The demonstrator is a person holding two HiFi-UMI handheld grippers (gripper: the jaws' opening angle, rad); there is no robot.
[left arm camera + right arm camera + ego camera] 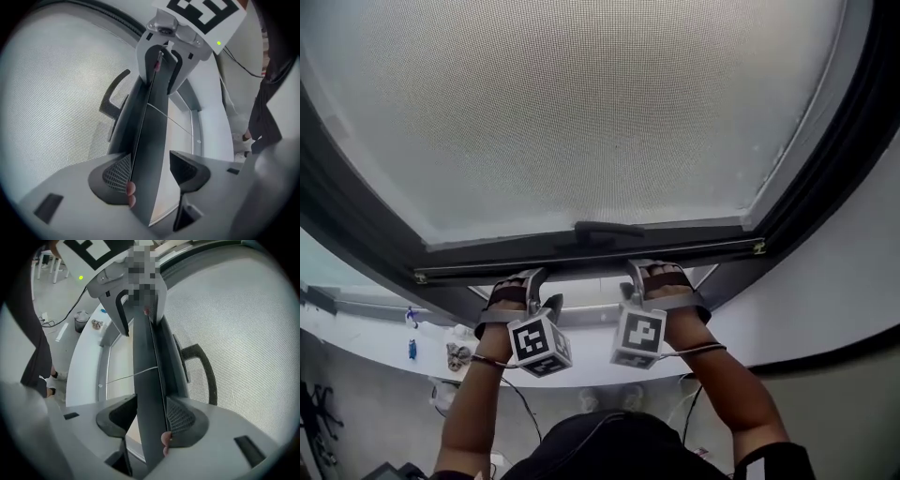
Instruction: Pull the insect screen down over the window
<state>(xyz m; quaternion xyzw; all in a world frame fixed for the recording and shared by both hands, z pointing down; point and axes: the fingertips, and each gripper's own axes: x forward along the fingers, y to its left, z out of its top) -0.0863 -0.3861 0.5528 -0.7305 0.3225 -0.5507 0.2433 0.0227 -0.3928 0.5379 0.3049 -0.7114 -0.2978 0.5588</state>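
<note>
The insect screen's grey mesh (581,112) fills the window. Its dark bottom bar (581,261) runs across just above my hands, with a black handle (607,228) at its middle. My left gripper (520,281) clamps the bar left of the handle, and my right gripper (658,275) clamps it to the right. In the left gripper view the bar (150,122) passes between the jaws of my left gripper (150,171). In the right gripper view the bar (147,366) is pinched by my right gripper (150,416). A fingertip shows beside each bar.
The dark window frame (825,159) surrounds the screen. A white sill (825,319) curves below it. Small objects (457,356) lie at the lower left, and cables (520,398) trail on the floor. The handle (115,96) (201,366) sticks out from the mesh side.
</note>
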